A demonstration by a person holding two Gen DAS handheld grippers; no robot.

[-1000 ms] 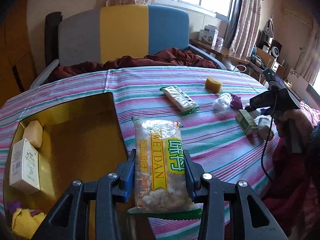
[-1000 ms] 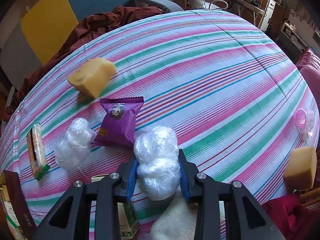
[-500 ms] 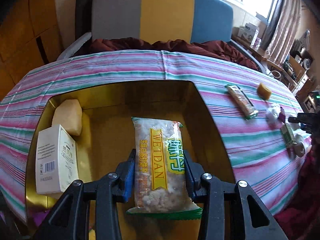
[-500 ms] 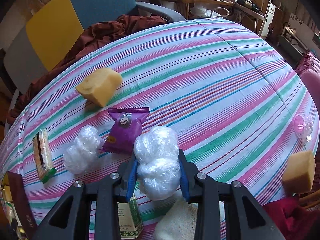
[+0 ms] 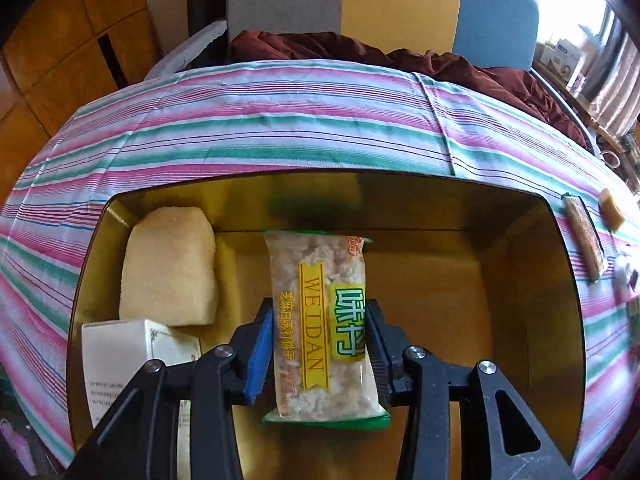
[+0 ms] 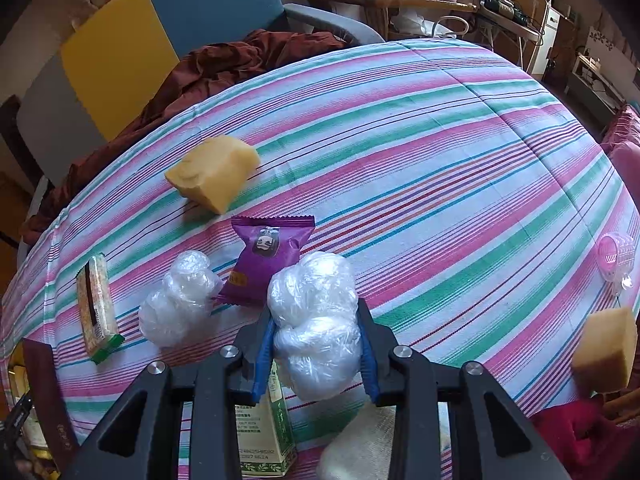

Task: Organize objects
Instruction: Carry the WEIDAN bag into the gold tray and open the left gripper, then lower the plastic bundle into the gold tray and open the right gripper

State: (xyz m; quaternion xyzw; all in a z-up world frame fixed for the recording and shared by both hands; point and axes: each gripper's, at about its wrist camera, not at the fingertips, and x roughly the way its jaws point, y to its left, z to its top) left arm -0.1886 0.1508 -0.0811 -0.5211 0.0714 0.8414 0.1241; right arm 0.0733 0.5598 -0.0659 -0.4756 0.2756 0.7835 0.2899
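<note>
Now the left tool (image 5: pixel 320 346) hangs over the gold box (image 5: pixel 532 240), its jaws easing apart with the snack pack (image 5: pixel 320 320) between them, possibly still touching. Beside it, the right tool (image 6: pixel 316 344) grips a plastic wad (image 6: pixel 314 320) above the striped worktop (image 6: pixel 440 152).

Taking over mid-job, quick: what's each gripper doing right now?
Left gripper: jaws opening around the snack packet, over the gold box.
Right gripper: shut on the plastic wrap ball.

White box (image 5: pixel 132 364) & green carton (image 6: pixel 264 432) part hidden behind jaws; print unreadable.
</note>
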